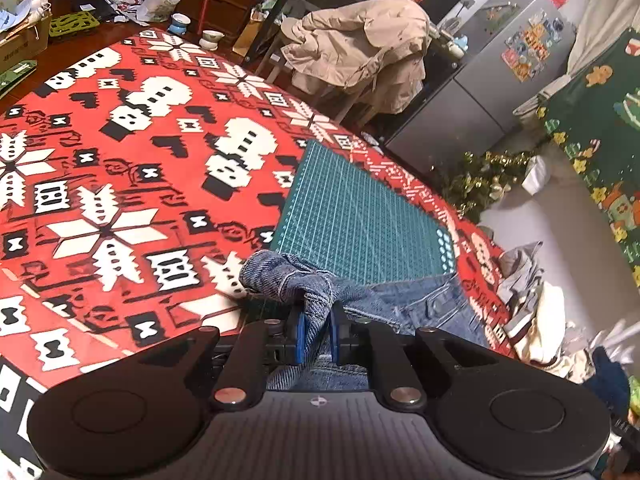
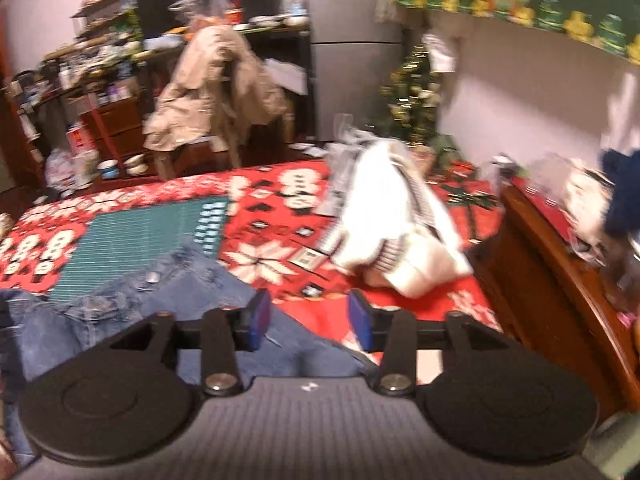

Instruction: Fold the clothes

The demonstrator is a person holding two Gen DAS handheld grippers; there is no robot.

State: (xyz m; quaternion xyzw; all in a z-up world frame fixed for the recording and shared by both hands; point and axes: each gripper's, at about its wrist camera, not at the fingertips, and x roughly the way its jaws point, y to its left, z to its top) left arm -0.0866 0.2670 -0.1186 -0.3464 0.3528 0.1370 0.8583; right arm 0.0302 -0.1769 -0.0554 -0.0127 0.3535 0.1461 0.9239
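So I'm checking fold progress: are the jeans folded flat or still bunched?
Still bunched. The jeans lie crumpled across the green mat, one wad pinched in the left gripper.

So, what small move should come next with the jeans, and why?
Probably bring the open right gripper down onto the loose jeans near their waistband and close on it. Its jaws stand apart with nothing between them, while the left gripper pinches a bunched fold of denim over the green cutting mat. A second hold would let the fabric be spread.
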